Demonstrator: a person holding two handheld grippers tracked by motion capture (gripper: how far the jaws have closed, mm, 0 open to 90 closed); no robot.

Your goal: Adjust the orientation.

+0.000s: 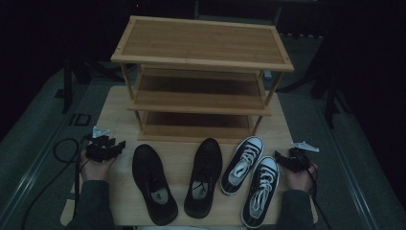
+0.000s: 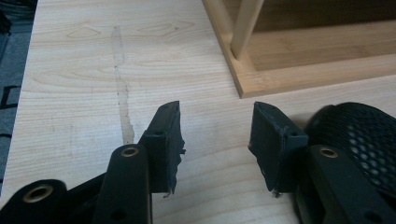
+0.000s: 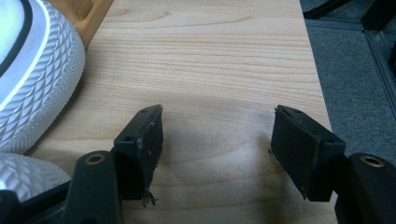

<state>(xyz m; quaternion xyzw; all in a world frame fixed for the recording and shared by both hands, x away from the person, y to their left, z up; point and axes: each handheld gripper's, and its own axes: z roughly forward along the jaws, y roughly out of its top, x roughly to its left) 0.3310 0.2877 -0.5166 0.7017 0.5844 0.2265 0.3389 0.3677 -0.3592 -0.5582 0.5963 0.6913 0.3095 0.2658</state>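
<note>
Four shoes, two black point(image 1: 154, 184) and two black-and-white sneakers point(image 1: 242, 164), lie between the released left tool point(image 1: 118, 144) and right tool point(image 1: 278, 156).

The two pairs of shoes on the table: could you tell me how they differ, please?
The black shoes are dark all over, laces included; the sneakers have white laces, toe caps and soles. The black shoes lie left and centre, the sneakers right. Both pairs point toe-first toward the wooden rack.
</note>
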